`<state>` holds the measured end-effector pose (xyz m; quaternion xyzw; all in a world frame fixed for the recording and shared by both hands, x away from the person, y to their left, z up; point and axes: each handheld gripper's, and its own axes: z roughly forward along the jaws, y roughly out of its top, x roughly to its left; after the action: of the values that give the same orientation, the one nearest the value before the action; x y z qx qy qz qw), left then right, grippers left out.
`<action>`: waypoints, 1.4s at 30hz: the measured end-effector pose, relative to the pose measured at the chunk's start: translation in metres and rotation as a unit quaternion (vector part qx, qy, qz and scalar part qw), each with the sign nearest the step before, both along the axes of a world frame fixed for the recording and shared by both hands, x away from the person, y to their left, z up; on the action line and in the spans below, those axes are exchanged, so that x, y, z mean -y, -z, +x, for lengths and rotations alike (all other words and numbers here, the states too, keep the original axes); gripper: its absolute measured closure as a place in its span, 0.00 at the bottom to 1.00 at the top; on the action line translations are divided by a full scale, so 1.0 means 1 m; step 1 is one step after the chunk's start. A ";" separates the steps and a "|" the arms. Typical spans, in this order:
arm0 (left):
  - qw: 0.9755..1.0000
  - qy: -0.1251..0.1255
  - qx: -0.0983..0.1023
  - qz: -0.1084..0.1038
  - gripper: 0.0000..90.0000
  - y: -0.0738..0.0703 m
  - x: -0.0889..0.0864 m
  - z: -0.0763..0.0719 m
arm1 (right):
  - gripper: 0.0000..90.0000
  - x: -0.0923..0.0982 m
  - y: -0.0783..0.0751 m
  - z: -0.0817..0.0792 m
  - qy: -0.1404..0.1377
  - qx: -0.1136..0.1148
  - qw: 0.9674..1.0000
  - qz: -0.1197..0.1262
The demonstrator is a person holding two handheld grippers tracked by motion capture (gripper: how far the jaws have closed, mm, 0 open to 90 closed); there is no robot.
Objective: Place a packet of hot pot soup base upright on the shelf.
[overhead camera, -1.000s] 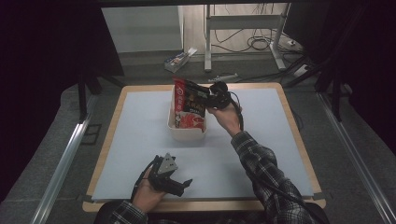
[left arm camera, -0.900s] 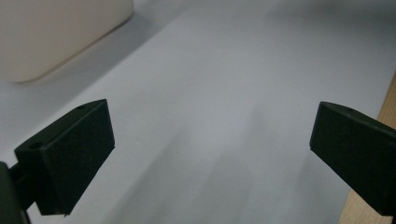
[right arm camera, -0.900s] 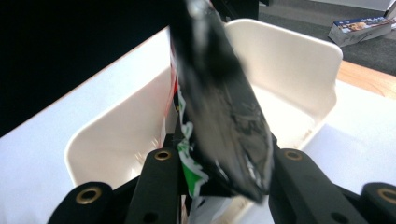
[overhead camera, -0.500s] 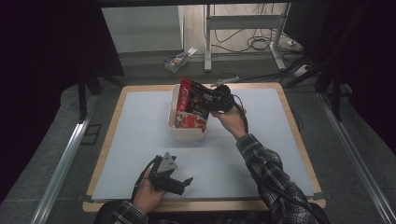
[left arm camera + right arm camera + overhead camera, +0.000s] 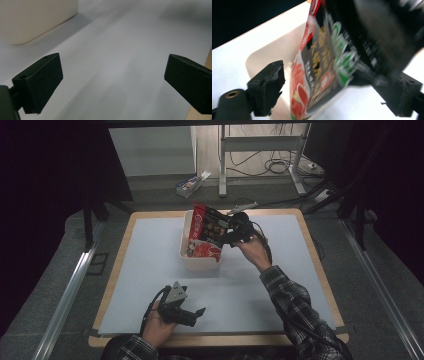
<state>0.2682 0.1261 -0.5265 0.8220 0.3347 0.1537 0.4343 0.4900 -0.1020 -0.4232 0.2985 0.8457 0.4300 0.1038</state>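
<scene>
Right, the right tool has just been opening: its jaws now stand wide, with the snack bag between them. In the right gripper view the left pad is clear of the bag with a visible gap; the right pad sits just behind the bag's black edge, and I can't tell whether it touches. So nothing is clamped. The bag stands roughly upright, tilted, just ahead of the right tool's tips, with its lower end down inside the cream tub. It is a glossy pouch: red band along one edge, black panel with yellow and green print, red-and-white food picture at the bottom. The print is blurred in the close view. The tub lies beyond and below the right tool, on the white worktop. The left tool rests low over the worktop near the person's edge, jaws spread wide, nothing between them. The tub's corner is ahead of the left tool and off to its left, well apart.
</scene>
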 end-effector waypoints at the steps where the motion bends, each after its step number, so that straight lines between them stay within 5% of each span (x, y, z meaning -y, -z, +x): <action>1: 1.000 0.002 0.001 0.000 0.02 0.000 0.000 0.000 | 0.13 0.001 0.001 -0.002 -0.003 -0.001 1.000 0.002; 20: 0.999 0.012 0.001 0.038 0.01 0.005 0.007 -0.001 | 0.06 0.012 0.024 -0.032 -0.038 -0.007 0.999 -0.015; 42: 0.999 0.006 0.003 0.035 0.01 0.003 0.002 0.000 | 0.00 0.050 0.030 -0.069 -0.036 -0.003 0.999 -0.008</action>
<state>0.2685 0.1244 -0.5296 0.8382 0.3228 0.1652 0.4073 0.4213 -0.1520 -0.4530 0.2686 0.8593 0.4262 0.0883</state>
